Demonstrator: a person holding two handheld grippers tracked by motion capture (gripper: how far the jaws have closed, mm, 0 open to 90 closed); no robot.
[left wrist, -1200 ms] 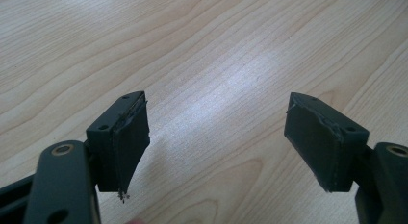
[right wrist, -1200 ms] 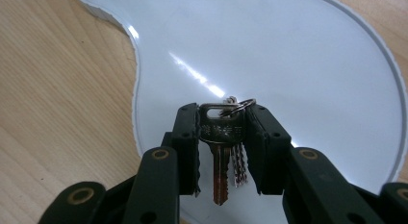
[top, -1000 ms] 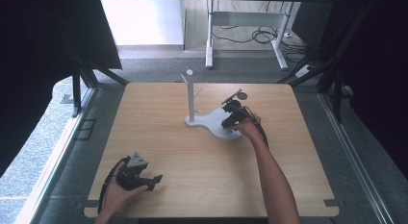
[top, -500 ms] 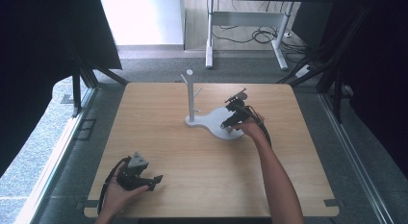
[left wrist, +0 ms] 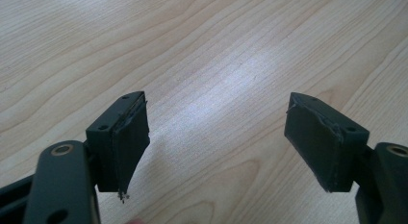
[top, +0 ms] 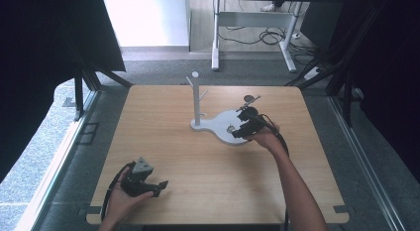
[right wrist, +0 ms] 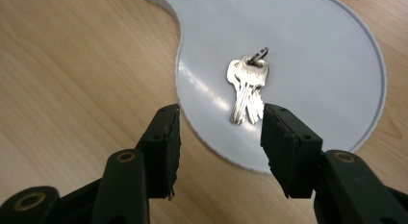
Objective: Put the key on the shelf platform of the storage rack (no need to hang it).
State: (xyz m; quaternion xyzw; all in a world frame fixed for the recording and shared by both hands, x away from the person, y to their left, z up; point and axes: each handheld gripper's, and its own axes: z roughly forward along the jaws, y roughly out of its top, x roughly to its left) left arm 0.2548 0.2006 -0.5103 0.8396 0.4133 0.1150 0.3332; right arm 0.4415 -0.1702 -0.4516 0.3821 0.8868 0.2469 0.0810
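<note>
A bunch of silver keys [right wrist: 248, 89] on a ring lies on the round tray part of a white stand's base [right wrist: 312, 51]. My right gripper [right wrist: 219, 137] hovers just above and short of the keys, its jaws having just been opening, with nothing between the pads. In the high view the right gripper [top: 236, 130] sits over the white base [top: 220, 127], and the keys [top: 231, 128] show as a small glint. The stand's white post [top: 196, 97] with pegs rises at the base's left end. Near the table's front left, my left gripper [top: 161, 185] rests open; its jaws [left wrist: 216, 147] frame bare wood.
The wooden table [top: 163, 142] has wide bare room in its middle and left. Grey floor surrounds it; a desk frame with cables [top: 257, 37] stands beyond the far edge. Dark curtains hang at both sides.
The right gripper has drawn back toward the near right of the white base and lifted slightly, leaving the keys lying on it. The left hand has stayed in place.
</note>
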